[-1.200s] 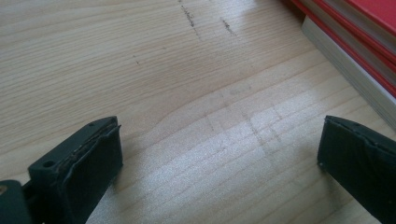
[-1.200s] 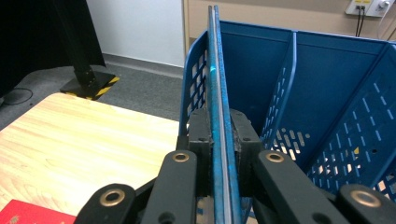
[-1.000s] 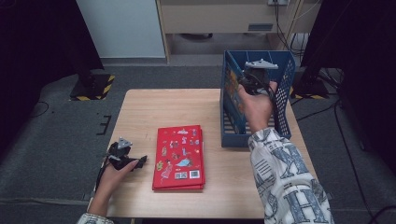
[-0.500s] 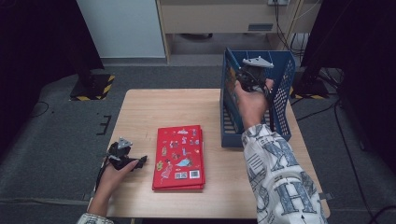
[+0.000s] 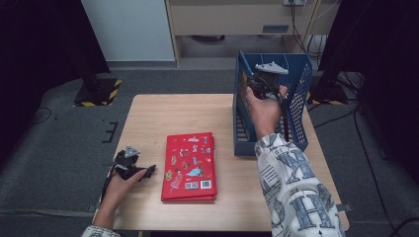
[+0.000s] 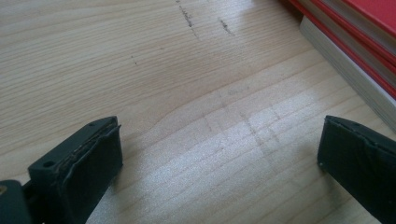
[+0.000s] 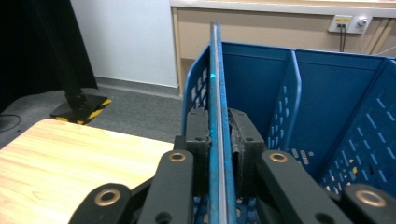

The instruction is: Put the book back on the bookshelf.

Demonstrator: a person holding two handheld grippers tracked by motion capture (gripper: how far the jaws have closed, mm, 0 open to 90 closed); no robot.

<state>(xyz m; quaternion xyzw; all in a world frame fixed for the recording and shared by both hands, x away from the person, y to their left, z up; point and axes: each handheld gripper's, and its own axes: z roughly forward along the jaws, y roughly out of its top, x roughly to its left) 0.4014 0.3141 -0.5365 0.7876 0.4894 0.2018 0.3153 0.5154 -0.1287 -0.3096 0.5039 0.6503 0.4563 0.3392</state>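
Observation:
A thin blue book [image 7: 215, 70] stands on edge between the pads of my right gripper [image 7: 219, 130], just inside the left wall of the blue file rack [image 7: 327, 93]. The jaws have just been opening slightly, and the pads still sit against the book. From above, the right gripper [image 5: 258, 88] is inside the rack [image 5: 299, 103] at its left compartment. A stack of red books [image 5: 190, 165] lies flat on the table. My left gripper [image 5: 147, 171] rests open on the wood just left of the stack, with nothing between its jaws [image 6: 219, 158]. The red books' edges [image 6: 355, 42] show beyond it.
The wooden table [image 5: 163, 113] has bare surface behind and left of the red books. The rack stands at the table's right edge with dividers inside. Dark stands with striped bases and cables lie on the grey floor around the table.
The right hand has shifted slightly inside the rack with the blue book. The left hand and the red books have not moved.

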